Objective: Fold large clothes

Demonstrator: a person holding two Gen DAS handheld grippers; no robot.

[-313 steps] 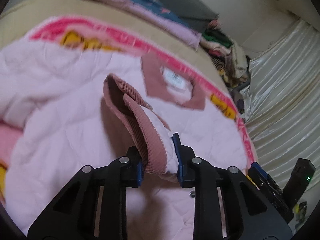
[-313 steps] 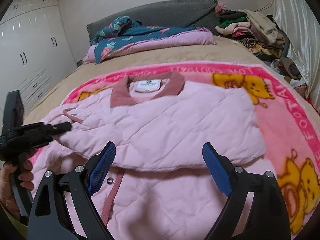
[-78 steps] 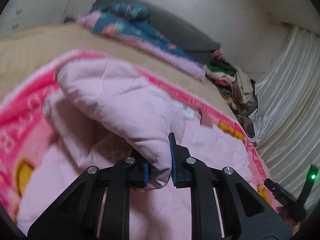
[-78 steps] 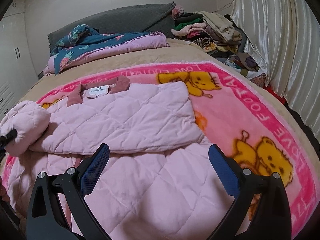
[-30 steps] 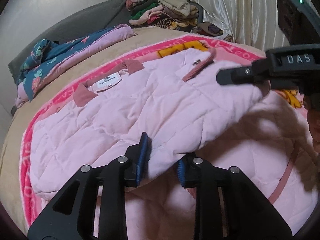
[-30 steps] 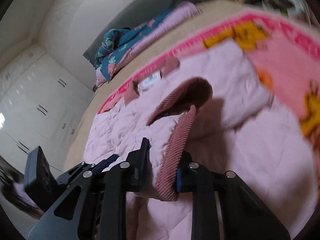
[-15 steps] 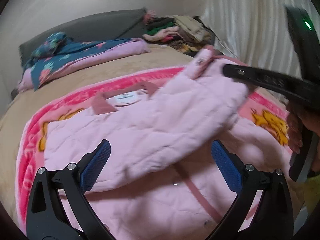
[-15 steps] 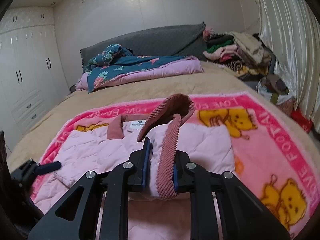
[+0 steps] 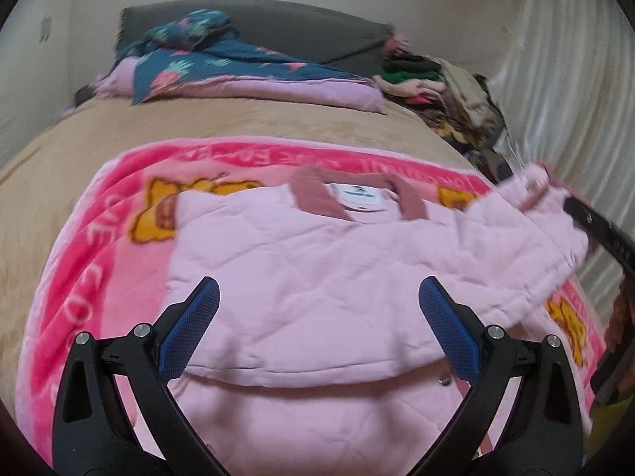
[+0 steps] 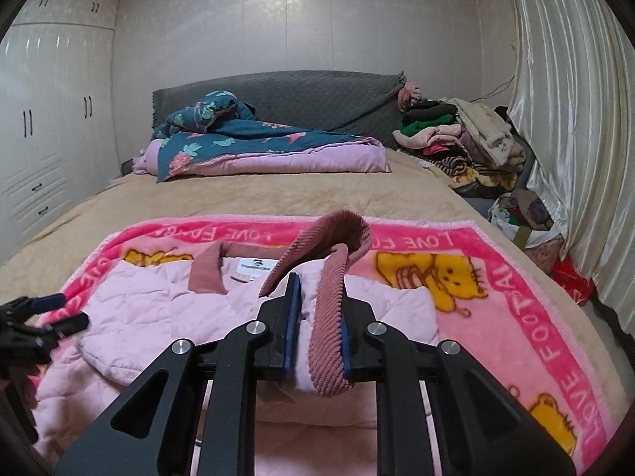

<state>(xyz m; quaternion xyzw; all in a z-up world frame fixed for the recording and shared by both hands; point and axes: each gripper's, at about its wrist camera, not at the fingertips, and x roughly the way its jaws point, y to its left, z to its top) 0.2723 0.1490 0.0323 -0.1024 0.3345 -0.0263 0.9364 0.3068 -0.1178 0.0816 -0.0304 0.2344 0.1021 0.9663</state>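
Now spread wide and holding nothing, left gripper (image 9: 317,317) hovering over pale pink quilted jacket (image 9: 309,277) mid-frame on pink bear-print blanket (image 9: 75,277). Right gripper (image 10: 317,341) clamping ribbed dusty-rose cuff (image 10: 329,317), carrying second sleeve across; body folds seemingly remaining.

We note a home bedroom: bed (image 10: 278,194) with grey headboard (image 10: 317,99), white wardrobe (image 10: 43,119), curtain (image 10: 575,139), clothes pile (image 10: 456,139) alongside.
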